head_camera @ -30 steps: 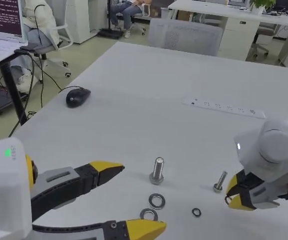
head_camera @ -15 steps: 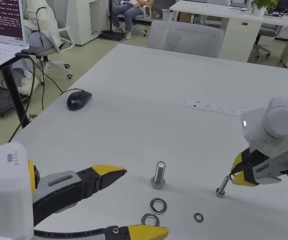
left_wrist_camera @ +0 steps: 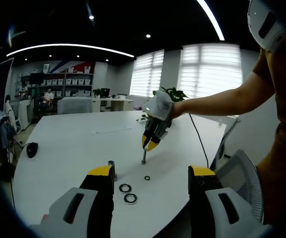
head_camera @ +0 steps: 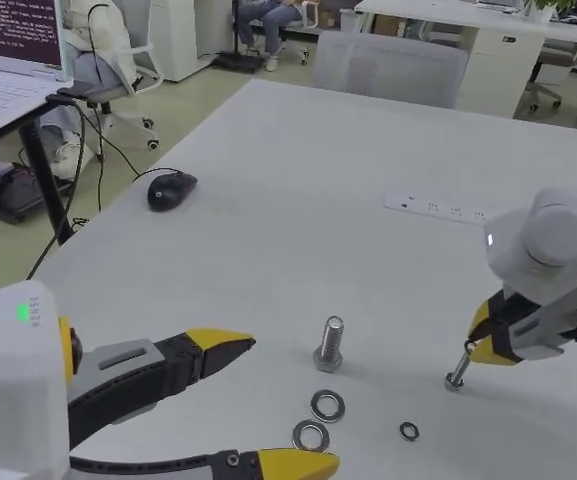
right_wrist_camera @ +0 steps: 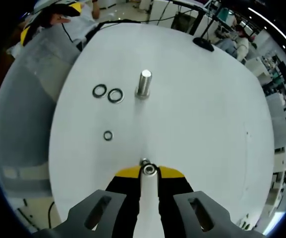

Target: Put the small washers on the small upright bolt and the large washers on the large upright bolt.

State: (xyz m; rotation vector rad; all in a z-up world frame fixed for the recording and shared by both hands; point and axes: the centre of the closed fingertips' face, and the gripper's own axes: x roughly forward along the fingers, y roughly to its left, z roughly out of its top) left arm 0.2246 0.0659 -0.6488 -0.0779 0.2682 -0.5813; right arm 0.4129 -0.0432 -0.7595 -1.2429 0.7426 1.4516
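A large upright bolt [head_camera: 330, 345] stands mid-table, with two large washers [head_camera: 327, 405] [head_camera: 311, 436] flat in front of it and one small washer [head_camera: 409, 431] lying loose to their right. The small upright bolt [head_camera: 458, 372] stands further right. My right gripper [head_camera: 481, 342] is shut on a small washer [right_wrist_camera: 149, 170] and holds it right at the small bolt's top. In the right gripper view the large bolt [right_wrist_camera: 143, 83] and large washers [right_wrist_camera: 115, 95] lie ahead. My left gripper [head_camera: 268, 405] stands open and holds nothing, left of the washers; its own view shows the right gripper [left_wrist_camera: 151, 141] over the small bolt [left_wrist_camera: 144, 158].
A black mouse [head_camera: 171, 189] lies at the table's left side and a white power strip [head_camera: 438, 209] at the back right. A laptop [head_camera: 8, 50] sits on a side desk to the left. A grey chair [head_camera: 388, 65] stands behind the white table [head_camera: 288, 230].
The right gripper has carried the small washer up from low beside the small bolt to the bolt's top. The left gripper has stayed open in place. The head camera has shifted slightly.
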